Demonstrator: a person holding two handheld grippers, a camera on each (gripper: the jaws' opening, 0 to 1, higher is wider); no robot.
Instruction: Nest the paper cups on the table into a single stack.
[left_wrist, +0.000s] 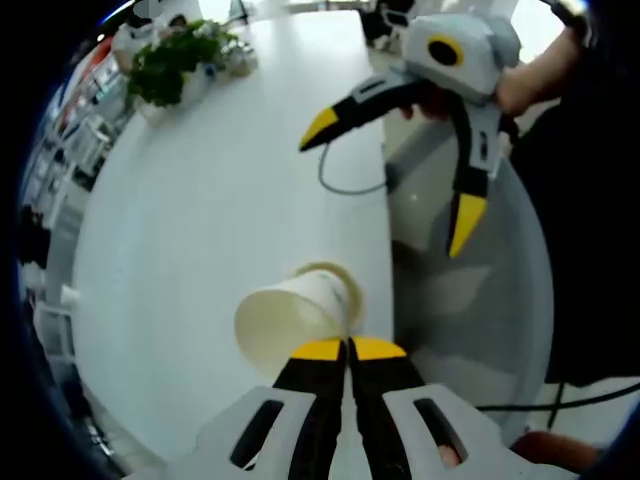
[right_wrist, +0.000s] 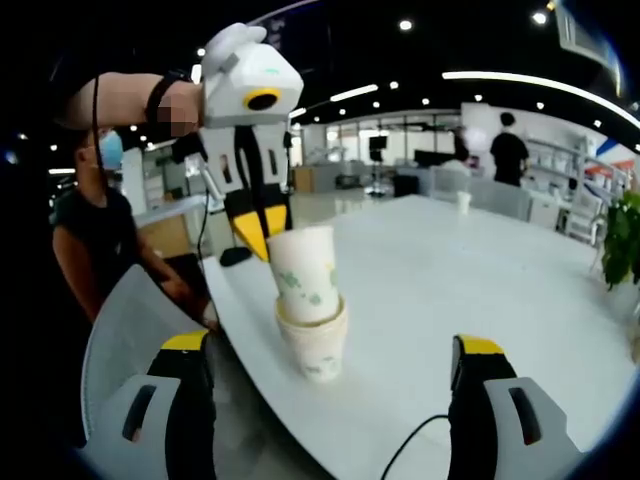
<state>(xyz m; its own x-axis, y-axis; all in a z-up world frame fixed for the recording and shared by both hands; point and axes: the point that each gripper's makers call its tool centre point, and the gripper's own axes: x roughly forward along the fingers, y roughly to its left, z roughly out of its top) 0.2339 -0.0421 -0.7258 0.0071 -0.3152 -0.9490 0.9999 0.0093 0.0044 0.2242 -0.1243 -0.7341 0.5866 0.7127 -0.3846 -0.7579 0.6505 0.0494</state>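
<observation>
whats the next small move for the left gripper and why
Probably push the held cup straight down. The left gripper is shut on its rim, and the cup sits only partly inside the lower cup on the table, slightly tilted. The right gripper is open and apart from both.

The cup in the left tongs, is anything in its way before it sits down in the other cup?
Nothing visible blocks it. In the right gripper view the left tongs hold the upper cup by its rim, and it already sits partly inside the bottom cup on the white table. The right tongs stand open, apart from both cups.
</observation>
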